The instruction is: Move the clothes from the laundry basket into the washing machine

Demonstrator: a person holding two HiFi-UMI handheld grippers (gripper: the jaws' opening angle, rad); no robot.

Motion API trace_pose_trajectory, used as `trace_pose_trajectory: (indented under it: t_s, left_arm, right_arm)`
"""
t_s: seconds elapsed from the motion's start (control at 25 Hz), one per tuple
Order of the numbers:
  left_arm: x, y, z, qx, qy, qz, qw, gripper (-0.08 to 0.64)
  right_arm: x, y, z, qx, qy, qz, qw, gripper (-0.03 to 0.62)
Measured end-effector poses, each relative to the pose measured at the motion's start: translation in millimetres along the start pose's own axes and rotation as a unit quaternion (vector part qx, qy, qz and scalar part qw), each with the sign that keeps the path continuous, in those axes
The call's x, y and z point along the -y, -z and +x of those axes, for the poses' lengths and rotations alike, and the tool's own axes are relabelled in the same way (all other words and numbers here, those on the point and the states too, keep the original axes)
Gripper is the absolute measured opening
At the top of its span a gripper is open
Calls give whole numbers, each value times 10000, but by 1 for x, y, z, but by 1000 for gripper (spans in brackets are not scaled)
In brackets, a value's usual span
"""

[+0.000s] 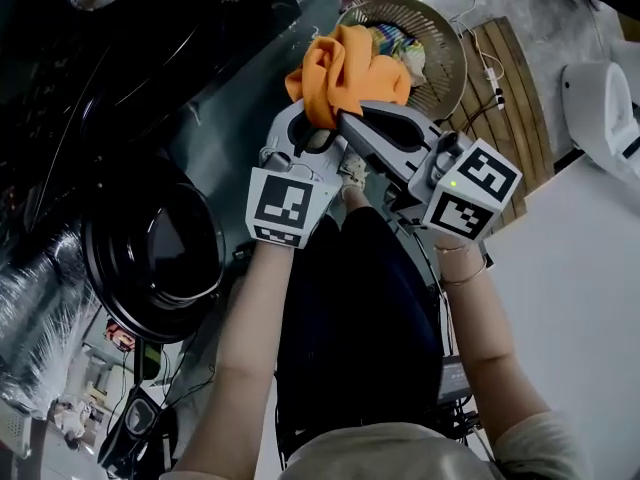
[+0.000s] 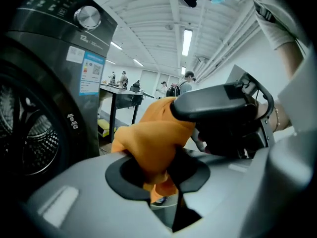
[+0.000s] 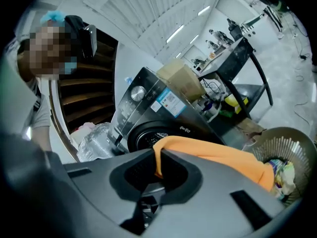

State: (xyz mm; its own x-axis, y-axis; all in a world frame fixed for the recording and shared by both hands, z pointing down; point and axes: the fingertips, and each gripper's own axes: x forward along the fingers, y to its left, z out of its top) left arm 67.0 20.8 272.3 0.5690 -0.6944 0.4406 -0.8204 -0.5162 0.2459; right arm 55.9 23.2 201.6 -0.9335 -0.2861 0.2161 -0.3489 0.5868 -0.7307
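Item: orange garment (image 1: 350, 73), bunched, lifted above the laundry basket (image 1: 447, 43); not yet in the washing machine (image 1: 120, 78).
Left gripper (image 1: 312, 128): clenched on a thick wad of the cloth.
Right gripper (image 1: 345, 120): pinching a thin fold of the same cloth.
Remaining clothes (image 1: 400, 48): in the basket.
Door (image 1: 150, 258): open.
Hazards, judged: the thin fold may slip free on the swing; loose cloth may catch the door edge; the jaws, close together, may knock each other.

Grey floor (image 1: 545, 28) — the washing machine (image 1: 120, 68) stands on it, the laundry basket (image 1: 445, 38) nearby, beside wooden slats (image 1: 510, 98).
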Motion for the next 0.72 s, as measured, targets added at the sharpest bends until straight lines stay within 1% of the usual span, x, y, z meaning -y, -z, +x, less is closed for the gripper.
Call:
trace_pose_trajectory:
  t_s: [0.16,0.24,0.28,0.32,0.4,0.52,0.6,0.72]
  left_arm:
    - [-20,8,-27,111,-562,-223,9981,90]
    - [-29,7,-41,132,-840,-281,9960,87]
    - [-35,8,-48,149,-986,-324,9945,87]
    - [-42,9,-56,171,-1142,-386,9926,87]
    - [-59,13,-70,215,-1440,-531,9879,86]
    - [-91,25,-93,214,-1930,-600,9791,87]
    - [-118,35,-109,236,-2349,-594,9699,87]
    - [-162,54,-128,339,-2914,-697,9535,84]
  right_arm:
    - [-10,12,9,-184,-287,-12,9994,26]
    - [-20,16,13,-242,-432,-170,9986,28]
    - [-21,19,15,-260,-431,-262,9984,28]
    - [-18,21,16,-280,-359,-334,9984,34]
    - [-5,30,17,-332,-34,-407,9986,92]
    - [17,47,19,-381,475,-347,9975,92]
    - [26,60,25,-362,643,-229,9970,92]
    - [38,82,35,-300,890,-140,9955,92]
